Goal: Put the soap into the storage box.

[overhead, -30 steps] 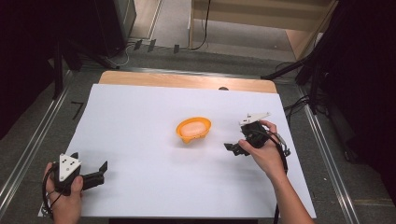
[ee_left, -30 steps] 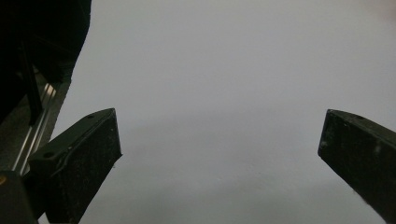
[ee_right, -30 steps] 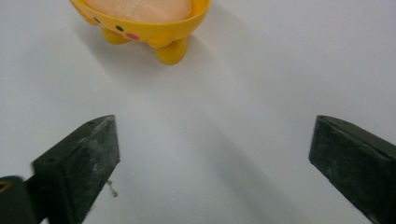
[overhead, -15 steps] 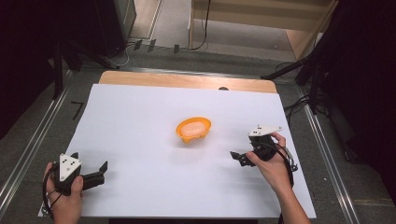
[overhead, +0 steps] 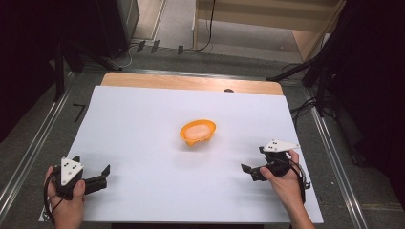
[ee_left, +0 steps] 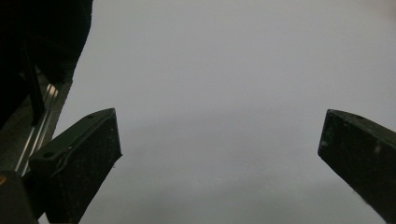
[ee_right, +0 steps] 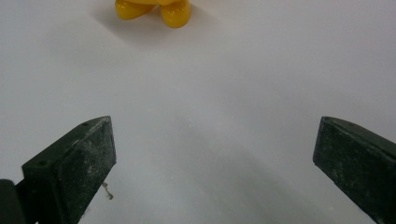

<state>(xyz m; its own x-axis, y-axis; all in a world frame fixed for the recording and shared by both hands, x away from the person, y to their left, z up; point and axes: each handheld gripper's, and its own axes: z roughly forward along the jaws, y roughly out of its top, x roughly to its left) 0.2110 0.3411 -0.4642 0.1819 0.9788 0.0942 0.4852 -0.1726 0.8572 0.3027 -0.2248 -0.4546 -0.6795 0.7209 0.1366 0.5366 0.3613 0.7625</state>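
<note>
Both tools stand with jaws spread wide and nothing between them: the right gripper [overhead: 254, 165] hovers low over the white sheet [overhead: 143, 119], well apart from the orange bowl [overhead: 197, 132] and toward the person's side of it, on its right; in the right gripper view the same tool [ee_right: 212, 154] faces the bowl [ee_right: 154, 10], of which the yellow-orange underside shows at the top edge, two rounded lobes that may be feet, though the crop is too tight to be sure. The bowl sits upright near the middle of the sheet, a pale inside showing from above; the left gripper [overhead: 104, 176] lies farther from the bowl still, near the sheet's corner on the person's side, held in the left hand [overhead: 67, 202]; its own view has the open left gripper [ee_left: 219, 140] over bare white sheet; beyond the bowl, a strip of wooden table [overhead: 191, 83] borders the sheet.
</note>
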